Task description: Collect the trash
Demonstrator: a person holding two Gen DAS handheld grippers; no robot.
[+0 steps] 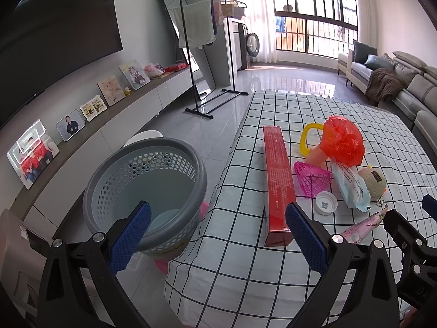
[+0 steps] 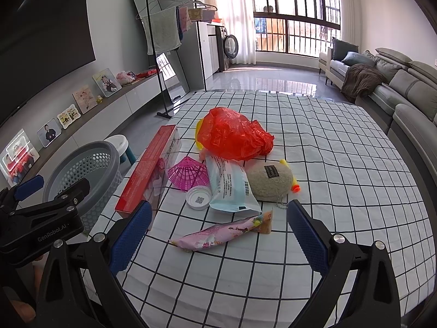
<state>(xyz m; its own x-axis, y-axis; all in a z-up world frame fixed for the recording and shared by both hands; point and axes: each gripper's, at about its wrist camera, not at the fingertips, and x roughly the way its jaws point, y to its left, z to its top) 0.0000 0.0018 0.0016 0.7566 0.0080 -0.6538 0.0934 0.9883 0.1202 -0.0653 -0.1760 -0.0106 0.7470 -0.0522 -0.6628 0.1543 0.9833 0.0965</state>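
Observation:
Trash lies on a table under a checked cloth (image 2: 341,164): a crumpled red plastic bag (image 2: 232,135), a long red box (image 2: 148,169), a pink mesh cone (image 2: 187,173), a white cap (image 2: 198,197), a wipes pack (image 2: 230,188) and a pink wrapper (image 2: 221,235). A grey perforated basket (image 1: 144,188) stands left of the table with nothing visible inside. My left gripper (image 1: 218,210) is open, spanning the basket rim and the red box's (image 1: 277,186) near end. My right gripper (image 2: 218,218) is open just above the pink wrapper.
A beige plush toy (image 2: 269,181) and a yellow ring (image 1: 307,136) lie among the trash. A white stool (image 2: 117,142) stands behind the basket. Photo frames line a low cabinet (image 1: 109,114) at left. A clothes rack (image 1: 207,54) stands beyond; a sofa (image 2: 404,93) runs along the right.

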